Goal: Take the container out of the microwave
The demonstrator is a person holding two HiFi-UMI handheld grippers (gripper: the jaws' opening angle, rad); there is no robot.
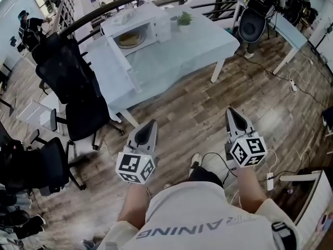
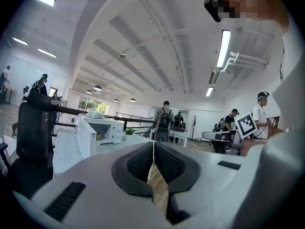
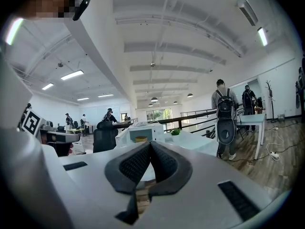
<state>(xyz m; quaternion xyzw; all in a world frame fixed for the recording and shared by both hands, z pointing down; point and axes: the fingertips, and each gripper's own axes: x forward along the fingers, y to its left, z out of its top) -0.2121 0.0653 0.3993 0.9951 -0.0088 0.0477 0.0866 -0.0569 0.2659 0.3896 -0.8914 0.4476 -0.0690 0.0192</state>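
Dark ribbed fingers of our left gripper (image 1: 151, 125) sit pressed together, holding nothing. Well ahead on the pale table (image 1: 197, 46), the white boxy microwave (image 1: 161, 27) stands door open, with the round yellowish container (image 1: 129, 38) inside. Our right gripper (image 1: 231, 111) is likewise closed and empty. Our grey shirt (image 1: 197, 217) reads "AINING".

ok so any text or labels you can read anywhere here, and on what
"AINING": on the person's shirt; the letters beside it are unclear.
Cubes on the left gripper and the right gripper: square marker patterns only, no words.
Microwave: any print is too small to read.
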